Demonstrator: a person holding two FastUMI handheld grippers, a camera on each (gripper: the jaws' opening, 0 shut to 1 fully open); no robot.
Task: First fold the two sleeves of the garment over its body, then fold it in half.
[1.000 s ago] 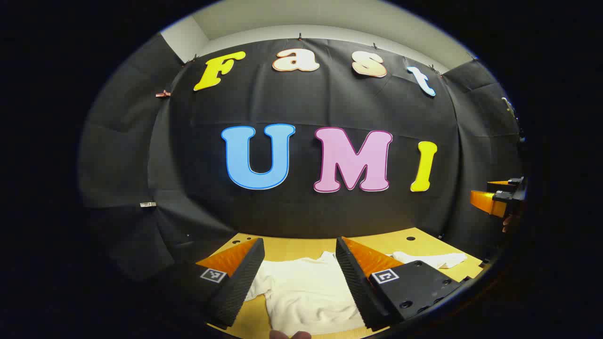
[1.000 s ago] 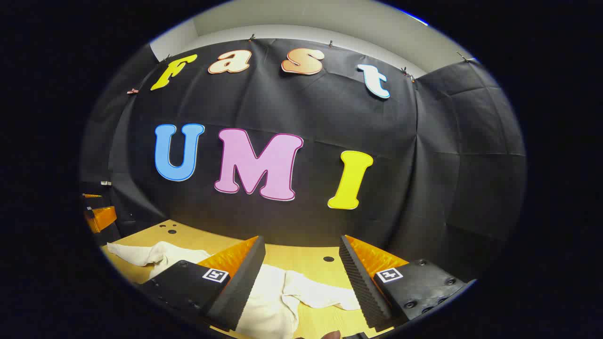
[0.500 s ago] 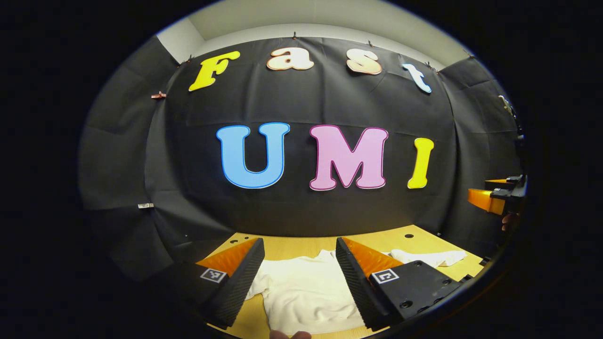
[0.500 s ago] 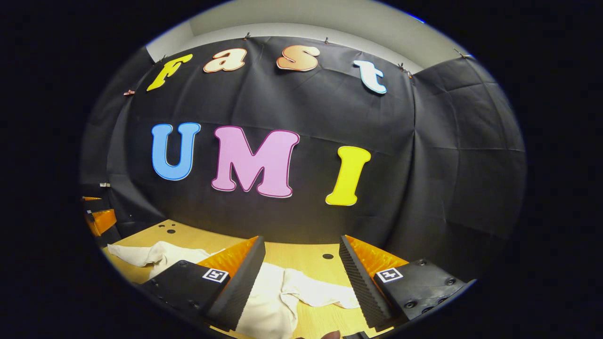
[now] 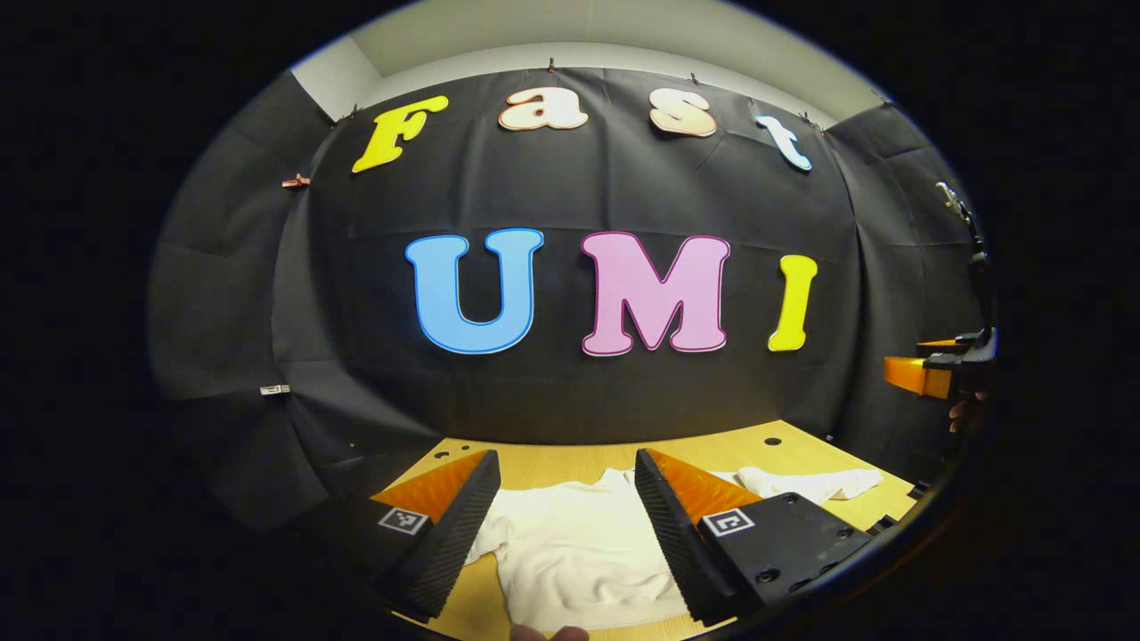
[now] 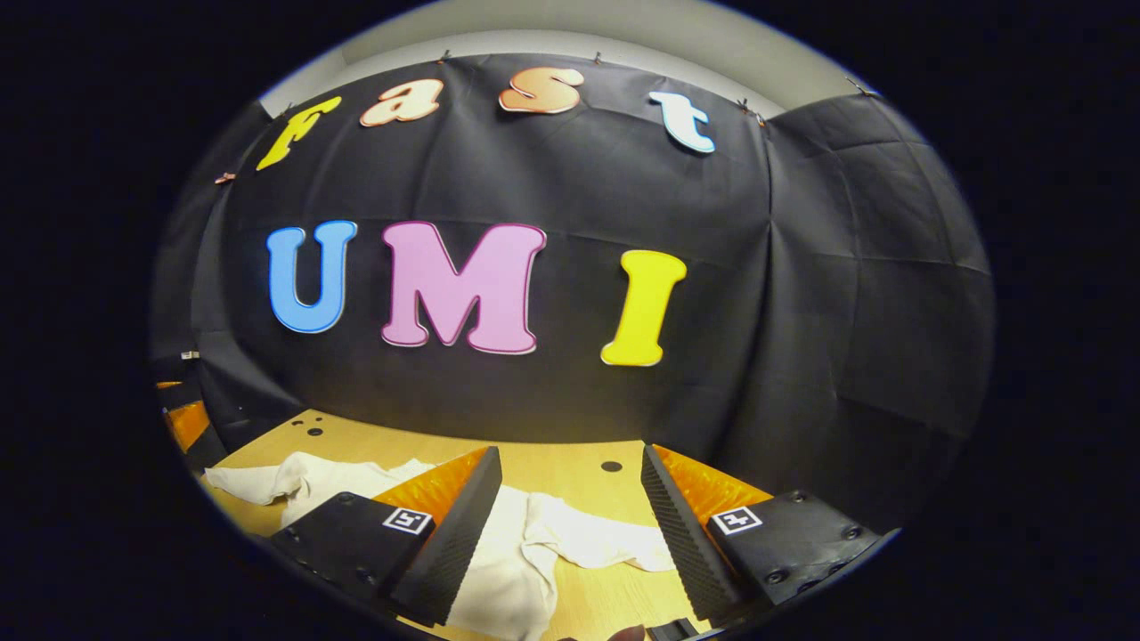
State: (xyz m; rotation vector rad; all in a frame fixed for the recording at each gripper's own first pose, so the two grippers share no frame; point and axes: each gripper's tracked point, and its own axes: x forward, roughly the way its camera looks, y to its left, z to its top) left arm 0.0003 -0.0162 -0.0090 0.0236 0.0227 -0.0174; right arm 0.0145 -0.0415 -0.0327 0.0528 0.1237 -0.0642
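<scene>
In the left gripper view, our left gripper hangs wide above the white garment spread on the bench. In the right gripper view, our right gripper gapes over an unfolded sleeve; we judge folding has not begun, so next we pinch it.

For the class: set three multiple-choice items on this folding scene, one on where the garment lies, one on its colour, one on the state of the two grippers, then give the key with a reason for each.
1. Where does the garment lie?
A. on the wooden table
B. hanging on the wall
C. on the floor

2. What colour is the garment?
A. blue
B. white
C. black

3. How do the left gripper and right gripper stand?
A. both open, holding nothing
B. both shut on a sleeve
C. one open, one shut

Key: 1 A, the cloth lies spread on the wood; 2 B, it shows white in both views; 3 A, each gripper's fingers stand wide apart above the cloth, with a sleeve lying loose between the right gripper's.
</scene>
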